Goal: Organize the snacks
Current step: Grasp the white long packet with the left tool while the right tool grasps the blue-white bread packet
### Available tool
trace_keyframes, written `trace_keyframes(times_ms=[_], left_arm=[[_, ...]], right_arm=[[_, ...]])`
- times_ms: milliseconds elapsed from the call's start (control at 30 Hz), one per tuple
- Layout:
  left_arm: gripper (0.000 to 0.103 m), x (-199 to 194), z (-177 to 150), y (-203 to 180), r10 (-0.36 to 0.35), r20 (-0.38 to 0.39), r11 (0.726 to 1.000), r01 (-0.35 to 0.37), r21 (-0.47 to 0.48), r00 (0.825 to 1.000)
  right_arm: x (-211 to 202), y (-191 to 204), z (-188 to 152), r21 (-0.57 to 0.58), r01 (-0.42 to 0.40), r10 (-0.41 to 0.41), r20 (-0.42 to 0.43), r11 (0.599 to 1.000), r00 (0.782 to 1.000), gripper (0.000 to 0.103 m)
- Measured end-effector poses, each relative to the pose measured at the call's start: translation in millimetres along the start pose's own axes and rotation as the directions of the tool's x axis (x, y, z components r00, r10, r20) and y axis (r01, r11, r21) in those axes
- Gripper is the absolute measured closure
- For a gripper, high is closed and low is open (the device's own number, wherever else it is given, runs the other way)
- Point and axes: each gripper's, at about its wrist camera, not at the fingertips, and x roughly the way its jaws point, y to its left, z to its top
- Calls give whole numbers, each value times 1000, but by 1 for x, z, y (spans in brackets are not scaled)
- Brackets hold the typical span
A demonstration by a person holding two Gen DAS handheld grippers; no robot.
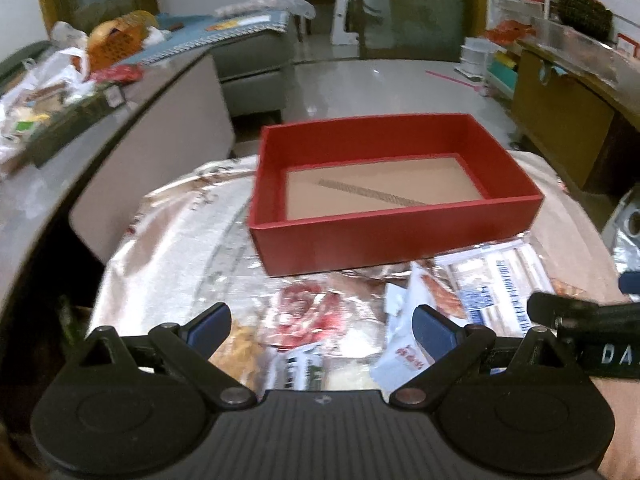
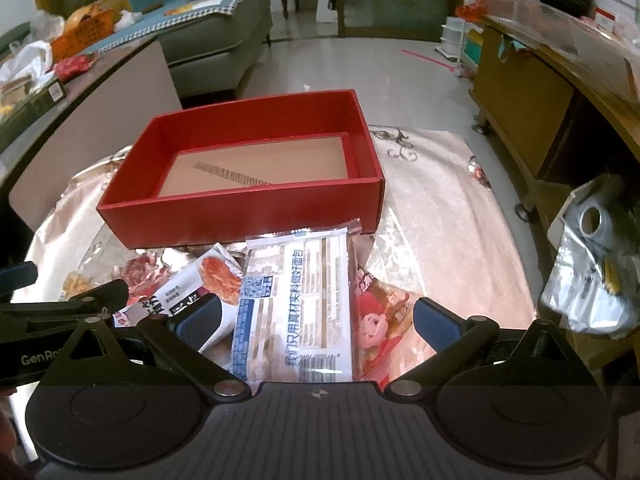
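An empty red box with a brown cardboard floor stands on a small cloth-covered table; it also shows in the right wrist view. Several snack packets lie in front of it: a white and blue bread packet, a white packet with a fried-food picture, a red cartoon packet. In the left wrist view a red and white packet lies between my fingers. My left gripper is open above the packets. My right gripper is open over the bread packet, holding nothing.
A grey sofa and a cluttered side counter are to the left. A wooden cabinet stands on the right, with a silver foil bag beside the table. The other gripper's arm shows at the right edge.
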Motion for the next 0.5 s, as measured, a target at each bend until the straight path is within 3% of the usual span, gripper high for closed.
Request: trace_keyframes(times_ms=[167,300,500], left_arm=[[11,21,6,-24,-45,-40,993,49,110,998],[11,48,12,-33,-104,-145,988,119,100,984],[11,65,6,-47,-105,-181,980,132,148,978]], right_arm=[[-1,-18,13,39,14,-14,20,999,1000,0],[4,-24,12,54,-3,3,-2,999,1000,0],[7,-23,11,35,-16,17,-25,999,1000,0]])
